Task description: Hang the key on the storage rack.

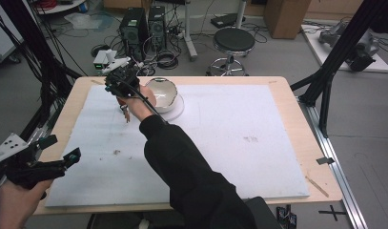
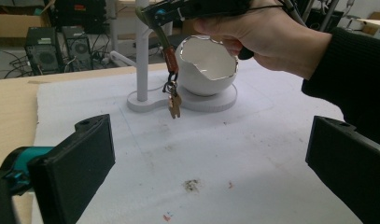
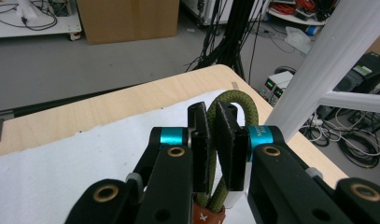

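Observation:
An olive-green cord loop [image 3: 235, 101] with a brown leather tab [image 3: 209, 215] sits pinched between the pads of my right gripper [image 3: 214, 145]. A bunch of keys [image 2: 174, 103] hangs from the cord, just above the white foam mat [image 2: 234, 158]. My right gripper [image 1: 121, 79] hovers at the far left of the table, beside the white post [image 2: 142, 60] of a stand. A white bowl [image 1: 162, 91] with a jagged rim rests on the stand's base [image 2: 211, 101]. My left gripper [image 1: 62, 149] is open and empty near the front left corner.
The wooden table edge [image 1: 307, 138] frames the mat. A stool [image 1: 233, 42], computer towers [image 1: 134, 26] and cables lie on the floor beyond the far edge. Black frame legs [image 1: 325, 90] stand at the right. A horizontal arm [image 3: 355, 100] branches off the post.

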`<control>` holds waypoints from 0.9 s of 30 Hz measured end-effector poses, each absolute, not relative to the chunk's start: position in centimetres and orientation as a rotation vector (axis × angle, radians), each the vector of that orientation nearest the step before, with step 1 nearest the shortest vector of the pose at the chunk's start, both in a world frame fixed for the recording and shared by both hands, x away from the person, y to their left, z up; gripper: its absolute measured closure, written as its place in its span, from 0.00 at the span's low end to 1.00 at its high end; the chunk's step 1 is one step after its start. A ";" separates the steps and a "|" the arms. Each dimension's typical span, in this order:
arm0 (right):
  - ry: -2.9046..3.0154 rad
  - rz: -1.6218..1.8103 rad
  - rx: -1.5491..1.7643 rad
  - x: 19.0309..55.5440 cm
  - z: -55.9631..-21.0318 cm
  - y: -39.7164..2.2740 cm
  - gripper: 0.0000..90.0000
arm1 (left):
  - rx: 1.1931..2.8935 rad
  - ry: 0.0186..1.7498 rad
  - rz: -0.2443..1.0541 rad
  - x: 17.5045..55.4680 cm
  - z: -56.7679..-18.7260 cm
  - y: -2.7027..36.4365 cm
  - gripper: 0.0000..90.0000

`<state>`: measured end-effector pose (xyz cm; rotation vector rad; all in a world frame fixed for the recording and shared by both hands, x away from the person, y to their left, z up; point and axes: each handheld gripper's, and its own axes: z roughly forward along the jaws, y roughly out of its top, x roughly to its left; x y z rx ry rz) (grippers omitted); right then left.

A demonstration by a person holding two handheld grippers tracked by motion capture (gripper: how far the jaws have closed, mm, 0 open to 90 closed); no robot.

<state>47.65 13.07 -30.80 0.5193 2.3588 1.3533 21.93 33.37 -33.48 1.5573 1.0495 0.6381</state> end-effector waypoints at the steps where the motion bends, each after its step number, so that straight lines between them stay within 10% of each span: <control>1: 2.361 1.355 0.515 47.7 -30.8 13.0 0.94 | 1.559 1.049 0.638 22.0 -33.5 33.4 0.02; 10: 2.373 1.434 0.482 47.7 -30.4 12.6 0.76 | 1.556 1.049 0.631 22.0 -33.5 33.3 0.02; 15: 2.347 1.533 0.545 47.4 -29.4 11.4 0.34 | 1.564 1.039 0.638 22.3 -33.3 33.2 0.02; 20: 2.329 1.625 0.527 46.8 -28.5 9.7 0.14 | 1.542 1.026 0.666 22.7 -32.7 33.2 0.02; 27: 2.333 1.663 0.516 45.6 -27.5 5.3 0.13 | 1.521 0.982 0.667 24.0 -31.5 32.8 0.02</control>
